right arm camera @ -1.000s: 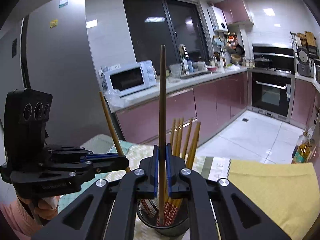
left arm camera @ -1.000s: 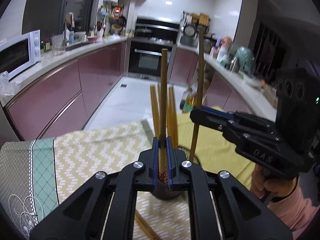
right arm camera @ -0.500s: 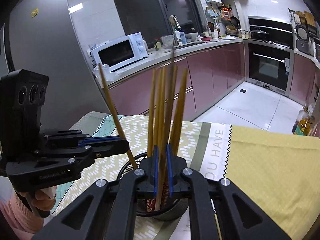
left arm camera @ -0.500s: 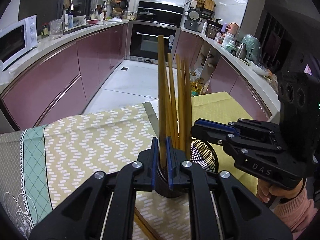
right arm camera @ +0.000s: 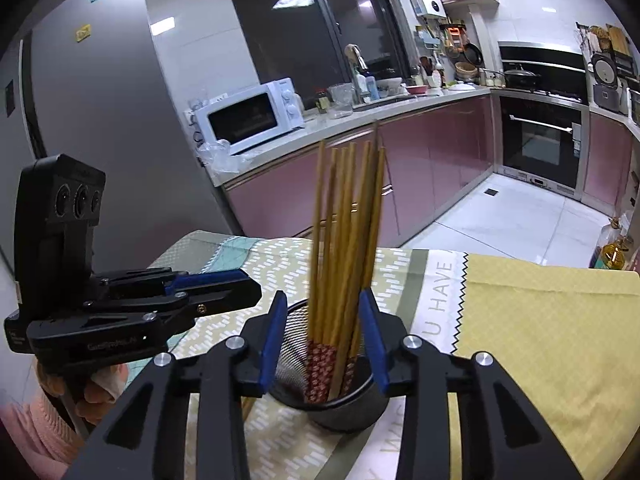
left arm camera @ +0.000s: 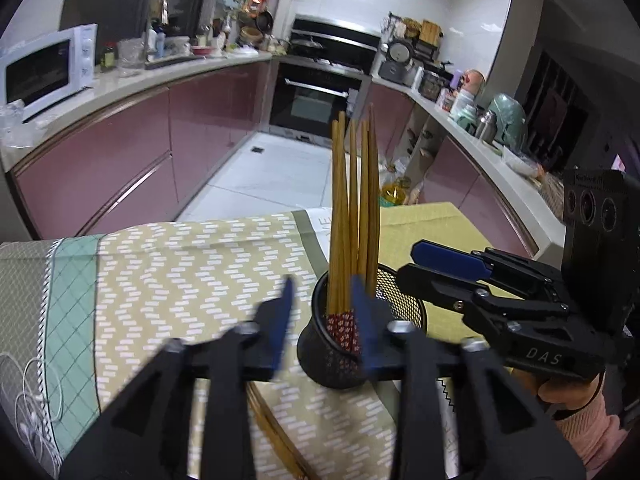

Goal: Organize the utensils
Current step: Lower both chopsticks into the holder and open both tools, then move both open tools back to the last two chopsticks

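Note:
A black mesh holder [left arm camera: 320, 356] stands on the patterned tablecloth and holds several wooden chopsticks [left arm camera: 354, 208] upright, their red patterned ends down. My left gripper [left arm camera: 320, 320] is open and empty, its blue-padded jaws astride the holder's near side. My right gripper [right arm camera: 324, 340] is open and empty, its jaws either side of the holder [right arm camera: 340, 408] and chopsticks [right arm camera: 344, 240]. The right gripper [left arm camera: 448, 258] shows at the right in the left wrist view; the left gripper [right arm camera: 212, 284] shows at the left in the right wrist view.
More chopsticks [left arm camera: 276, 440] lie on the tablecloth [left arm camera: 180, 272] in front of the holder, under my left gripper. A yellow cloth [right arm camera: 540, 320] covers the table's right part. Kitchen counters, a microwave [right arm camera: 248, 120] and an oven stand beyond the table.
Both grippers let go of their chopsticks, which dropped into the holder. Both jaws have opened, and the left one is blurred with motion.

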Tool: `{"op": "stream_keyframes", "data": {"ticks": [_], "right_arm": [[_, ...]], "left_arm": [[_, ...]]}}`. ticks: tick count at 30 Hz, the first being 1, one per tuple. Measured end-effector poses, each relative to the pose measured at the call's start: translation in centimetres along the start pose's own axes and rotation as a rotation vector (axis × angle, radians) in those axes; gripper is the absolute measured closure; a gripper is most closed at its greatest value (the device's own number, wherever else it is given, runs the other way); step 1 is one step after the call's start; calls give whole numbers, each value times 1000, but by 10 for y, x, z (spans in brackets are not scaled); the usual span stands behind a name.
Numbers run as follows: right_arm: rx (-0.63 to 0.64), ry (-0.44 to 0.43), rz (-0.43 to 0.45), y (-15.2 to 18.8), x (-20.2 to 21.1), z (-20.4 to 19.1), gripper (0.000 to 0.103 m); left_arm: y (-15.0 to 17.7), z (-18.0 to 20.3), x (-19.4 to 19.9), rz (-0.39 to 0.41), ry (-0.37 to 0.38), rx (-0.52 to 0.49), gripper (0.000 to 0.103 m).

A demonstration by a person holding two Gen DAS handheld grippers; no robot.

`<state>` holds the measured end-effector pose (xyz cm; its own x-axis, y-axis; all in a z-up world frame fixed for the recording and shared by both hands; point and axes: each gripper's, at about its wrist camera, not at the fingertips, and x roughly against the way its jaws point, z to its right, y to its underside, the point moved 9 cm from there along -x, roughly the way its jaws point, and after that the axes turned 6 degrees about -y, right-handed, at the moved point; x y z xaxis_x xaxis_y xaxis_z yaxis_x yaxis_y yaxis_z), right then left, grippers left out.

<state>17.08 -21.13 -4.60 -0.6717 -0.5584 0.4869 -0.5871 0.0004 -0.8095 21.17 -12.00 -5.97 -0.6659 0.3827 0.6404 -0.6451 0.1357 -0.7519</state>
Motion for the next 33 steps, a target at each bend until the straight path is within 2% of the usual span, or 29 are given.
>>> {"op": "stream_keyframes", "data": {"ticks": [3,5,10,16,22,33], "right_arm": [[34,-22,26,2,12,-15,58],[76,-37,44,5,22,-30,54],[171,-98,37,26,34,-66,42],[148,-113,-51,65,19,-74,42],[83,-87,-165,99,-12,-65,42],[90,-37,-233,122,-37,-72,42]], "left_arm": [[9,-7,17,32,-22,18,48],[16,-17,31,64,-60,28,33],[38,-36,52,92,-144,32,15],[70,-66,68,95,-266,51,9],[96,-76,70,54,-314,56,6],[109,-77,68,35,-353,60,6]]}}
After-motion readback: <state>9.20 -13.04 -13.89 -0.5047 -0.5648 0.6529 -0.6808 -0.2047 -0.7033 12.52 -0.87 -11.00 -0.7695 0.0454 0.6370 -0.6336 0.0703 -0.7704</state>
